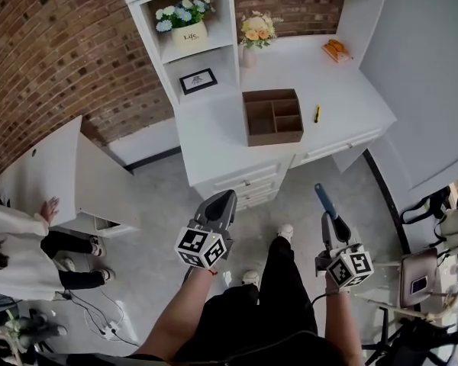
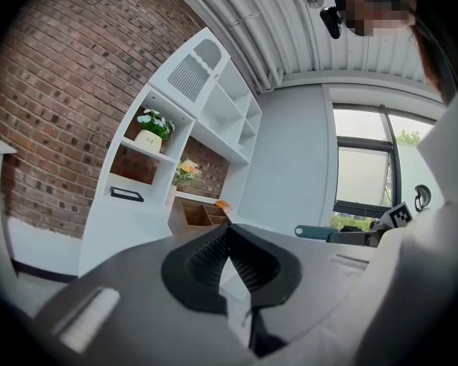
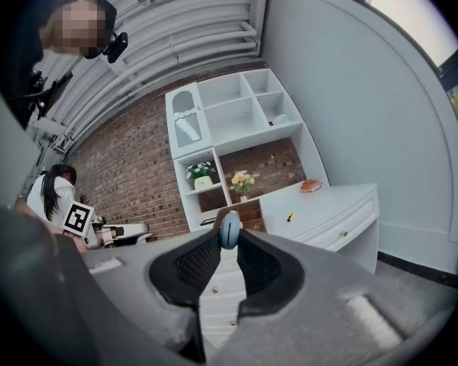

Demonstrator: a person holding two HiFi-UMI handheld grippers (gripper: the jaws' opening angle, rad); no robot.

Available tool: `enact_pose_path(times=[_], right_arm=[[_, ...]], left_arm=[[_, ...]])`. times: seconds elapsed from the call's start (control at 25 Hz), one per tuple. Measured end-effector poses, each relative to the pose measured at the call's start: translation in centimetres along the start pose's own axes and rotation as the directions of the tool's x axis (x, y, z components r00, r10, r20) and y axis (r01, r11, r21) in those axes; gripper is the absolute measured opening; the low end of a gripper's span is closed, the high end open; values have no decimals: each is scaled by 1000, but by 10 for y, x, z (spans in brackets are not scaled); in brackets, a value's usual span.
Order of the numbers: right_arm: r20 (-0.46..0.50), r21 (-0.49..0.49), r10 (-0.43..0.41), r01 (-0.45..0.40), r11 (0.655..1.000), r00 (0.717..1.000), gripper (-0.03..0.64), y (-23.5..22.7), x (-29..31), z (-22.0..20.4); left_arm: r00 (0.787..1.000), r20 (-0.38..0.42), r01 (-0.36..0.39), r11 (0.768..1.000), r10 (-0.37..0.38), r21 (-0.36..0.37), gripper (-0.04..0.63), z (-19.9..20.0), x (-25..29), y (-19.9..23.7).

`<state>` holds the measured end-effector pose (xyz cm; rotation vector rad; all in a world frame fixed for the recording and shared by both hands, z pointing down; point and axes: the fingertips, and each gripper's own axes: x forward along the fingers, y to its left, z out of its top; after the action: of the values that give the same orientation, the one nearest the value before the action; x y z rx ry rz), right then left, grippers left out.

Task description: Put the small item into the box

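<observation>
The long blue-green rod-shaped item [image 1: 324,199] in your right gripper [image 3: 229,241] shows only its rounded end in the right gripper view. In the head view its lower end is buried between the jaws, so what it is cannot be told. The small yellow item [image 1: 317,113] on the white tabletop [image 1: 343,97] is too small to identify. It lies just to the right of the brown wooden box with open compartments [image 1: 273,138], not touching it. The box's front compartments are partly shaded by its own wall. The orange thing [image 1: 336,49] near the tabletop's far right corner is likewise too small to name. A person in a white top [image 1: 15,258] is cut off by the left edge of the head view.

Your right gripper is clamped on the blue-green item, which sticks out past the jaw tips toward the tabletop. Your left gripper [image 2: 227,231] has its jaws together with nothing between them. You hold both grippers out in front of you over the grey floor [image 1: 160,204], side by side and well apart. Both point roughly level at the tabletop and are well short of its front edge (and so of the box).
</observation>
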<state>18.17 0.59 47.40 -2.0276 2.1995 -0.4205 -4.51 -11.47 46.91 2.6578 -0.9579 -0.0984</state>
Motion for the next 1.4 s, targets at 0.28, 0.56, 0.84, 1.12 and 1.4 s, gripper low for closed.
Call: enact_pose_path(times=[0.28,0.56,0.84,1.12,1.4], right_arm=[[-2,-14,54,-54,998,999,66,-15,45,13],[-45,-24,107,-108,994,993,66,-40,103,19],[-82,-20,195,-198,980,977,66,-53,164,30],[-182,-92,254,-273,958,950,66,-70,205,23],[-281,-126,310,-355,926,908,66,-79,235,16]], left_arm=[[1000,10,-11,1000,11,10,0,9,36,12],[999,14,-47,999,46,8,-2,16,82,34],[996,15,-92,996,92,-4,0,21,127,53],[990,0,-138,990,138,-20,-1,16,161,67],[982,-20,-190,981,189,-36,-1,4,183,71]])
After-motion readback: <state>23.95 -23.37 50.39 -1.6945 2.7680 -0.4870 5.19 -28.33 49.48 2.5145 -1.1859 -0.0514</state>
